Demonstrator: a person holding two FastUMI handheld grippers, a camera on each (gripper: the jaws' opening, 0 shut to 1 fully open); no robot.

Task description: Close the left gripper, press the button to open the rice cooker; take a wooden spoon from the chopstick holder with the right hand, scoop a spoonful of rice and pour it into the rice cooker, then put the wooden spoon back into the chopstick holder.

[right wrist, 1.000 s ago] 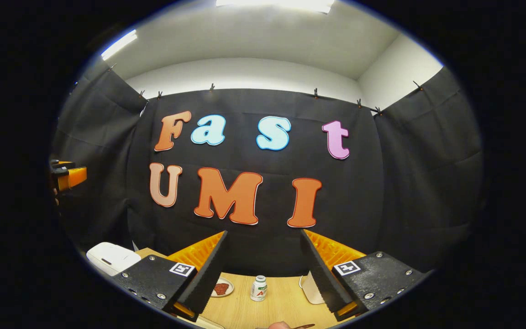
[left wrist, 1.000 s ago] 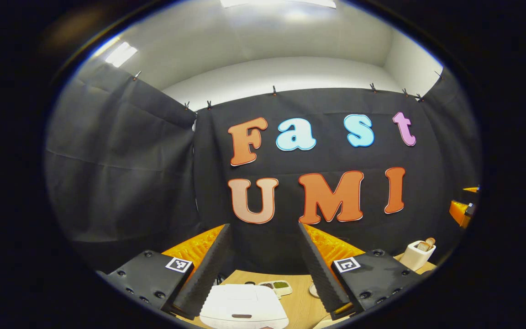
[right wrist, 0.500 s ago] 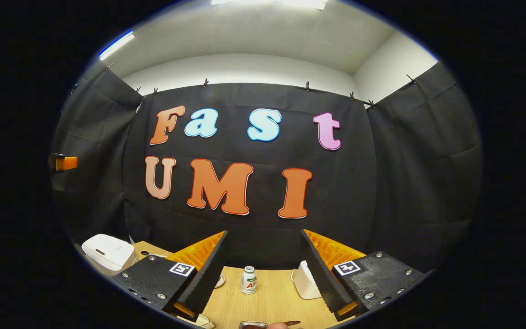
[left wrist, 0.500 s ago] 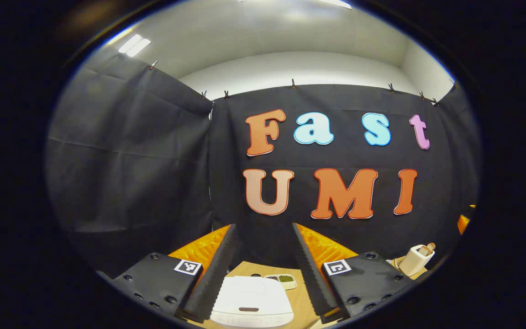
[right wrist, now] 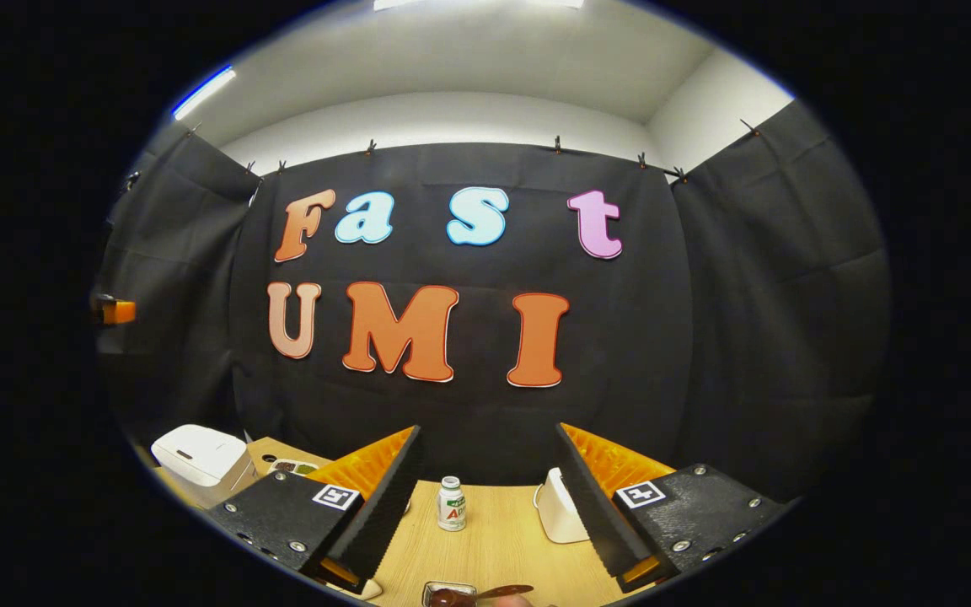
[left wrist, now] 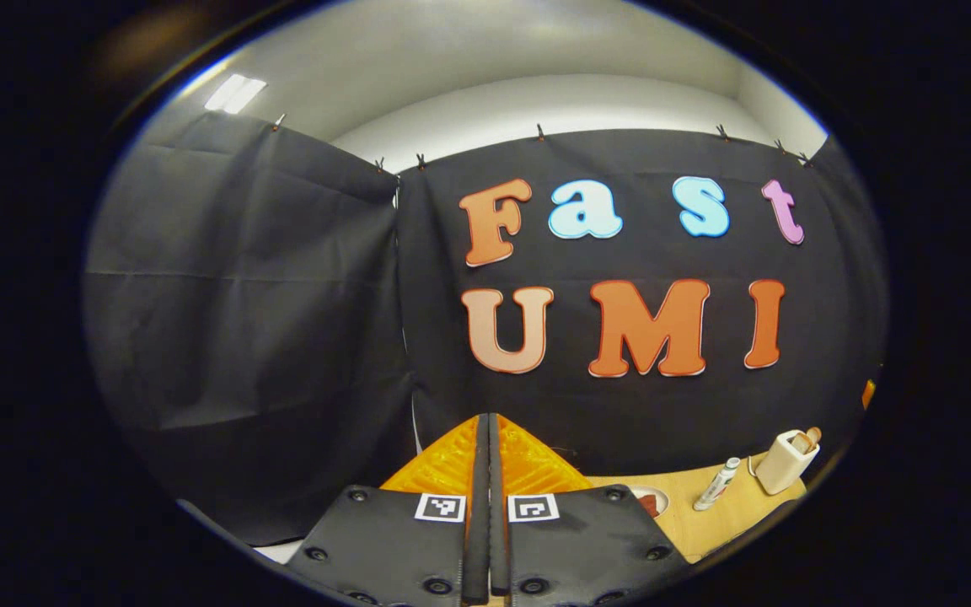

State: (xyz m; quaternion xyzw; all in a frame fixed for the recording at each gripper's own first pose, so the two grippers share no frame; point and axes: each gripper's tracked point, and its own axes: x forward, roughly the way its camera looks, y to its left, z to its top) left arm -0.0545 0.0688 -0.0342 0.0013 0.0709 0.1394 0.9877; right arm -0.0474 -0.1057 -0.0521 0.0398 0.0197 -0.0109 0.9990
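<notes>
In the left gripper view, the left tongs [left wrist: 488, 506] sit at six o'clock, clenched tight with the two fingers pressed flat together and nothing between them. They stand in front of most of the worktop [left wrist: 721, 518], so just a strip of wood shows at about four o'clock. On that strip stands the chopstick holder [left wrist: 783, 462], a pale cup with the wooden spoon [left wrist: 807, 438] poking out of its top. Just beside it at its nine o'clock lies a small white tube [left wrist: 716, 485], tilted. A little round dish [left wrist: 650, 499] peeks out next to the tongs.

In the right gripper view, the right tongs [right wrist: 485, 497] sit at six o'clock, released, with a wide gap between the fingers and nothing held. Through the gap a small white bottle [right wrist: 452, 503] stands upright on the worktop. A white box [right wrist: 557, 510] sits near it at its three o'clock, partly hidden by one finger. The white rice cooker [right wrist: 201, 459] rests at eight o'clock with its lid down. A small tray [right wrist: 293, 466] lies between the cooker and the tongs. At the very bottom is a dark little tin [right wrist: 449, 595] with a brown thing across it, too cut off to tell. The left tongs show tiny at nine o'clock.
</notes>
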